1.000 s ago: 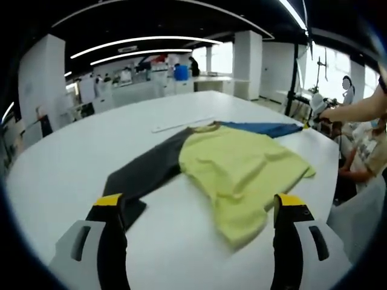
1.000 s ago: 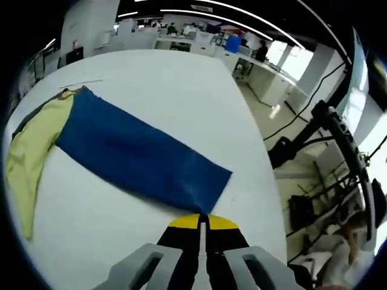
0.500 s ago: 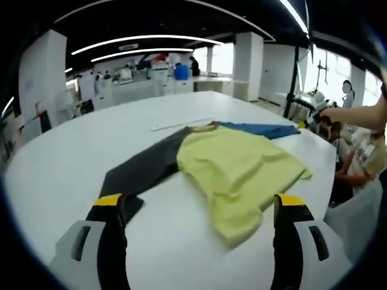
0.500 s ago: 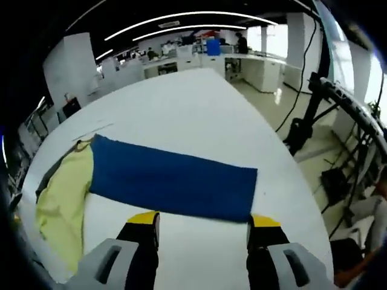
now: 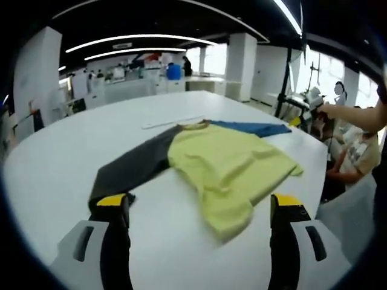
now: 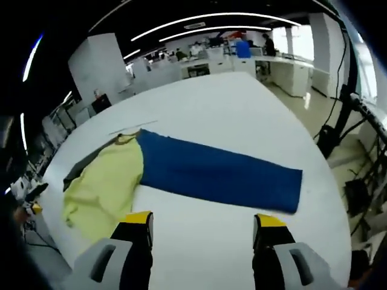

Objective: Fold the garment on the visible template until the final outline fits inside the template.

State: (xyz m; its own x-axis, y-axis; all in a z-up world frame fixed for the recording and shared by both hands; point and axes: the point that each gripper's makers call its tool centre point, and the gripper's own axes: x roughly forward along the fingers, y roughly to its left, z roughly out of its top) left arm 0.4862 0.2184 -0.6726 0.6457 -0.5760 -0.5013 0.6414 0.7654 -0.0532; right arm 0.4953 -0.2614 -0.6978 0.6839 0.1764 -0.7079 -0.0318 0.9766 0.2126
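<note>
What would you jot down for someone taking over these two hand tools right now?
Left tool: open, holding nothing, above the near edge of the garment.
Right tool: open, holding nothing, short of the blue sleeve.
The garment lies spread on the white table: yellow body in the middle, dark grey sleeve on one side, blue sleeve on the other.
Done: no fold visible.
Left: all the folding. I can't make out a template.

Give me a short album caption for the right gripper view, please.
Open hand-held gripper hovers over a white table above the blue sleeve of a yellow-bodied garment.
</note>
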